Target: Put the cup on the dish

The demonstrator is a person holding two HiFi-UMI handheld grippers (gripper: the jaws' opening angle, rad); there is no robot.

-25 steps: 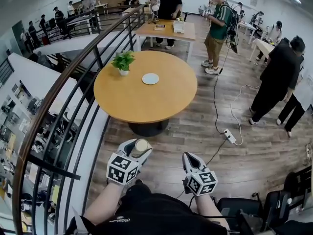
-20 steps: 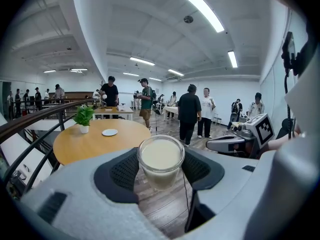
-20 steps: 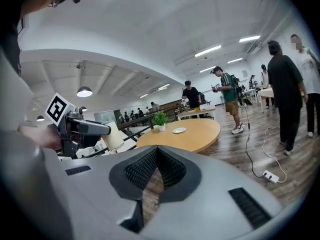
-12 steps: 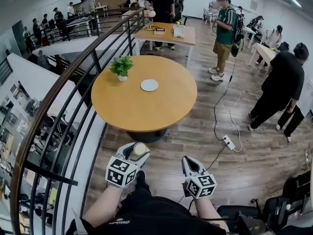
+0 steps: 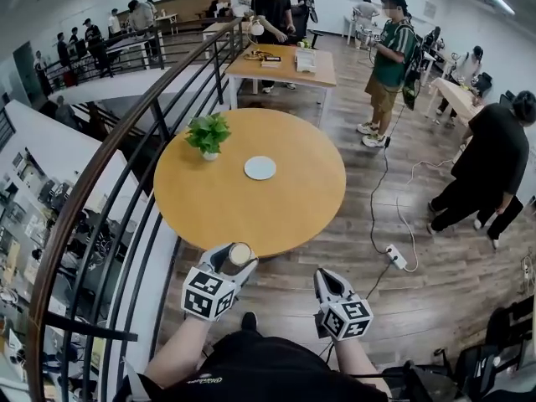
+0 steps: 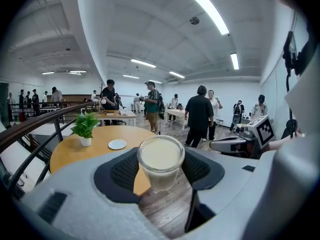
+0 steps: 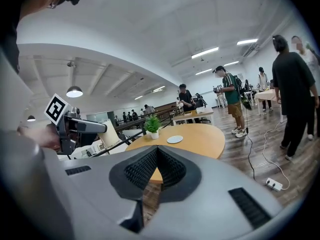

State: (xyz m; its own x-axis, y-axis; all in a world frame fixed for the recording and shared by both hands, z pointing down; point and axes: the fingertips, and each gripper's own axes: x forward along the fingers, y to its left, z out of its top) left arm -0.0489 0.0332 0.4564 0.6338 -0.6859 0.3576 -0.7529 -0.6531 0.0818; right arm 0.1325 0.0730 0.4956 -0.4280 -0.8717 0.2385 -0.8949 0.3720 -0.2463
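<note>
Approach: grips cup (image 6: 160, 159) in left gripper (image 5: 235, 258), holds right gripper (image 7: 156, 158) shut and empty, draws nearer table (image 5: 251, 212) than a second ago, dish (image 5: 260, 167) well ahead of jaws, not yet reachable.

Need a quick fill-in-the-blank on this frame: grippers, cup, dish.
1. The clear glass cup of pale liquid sits between the jaws of the ___ gripper.
2. The right gripper has its jaws ___ (open/shut), holding nothing.
3. The small white round dish lies on the round wooden ___.
4. Left of that dish in the head view stands a small potted green ___.
Missing: left (left gripper); shut; table; plant.
</note>
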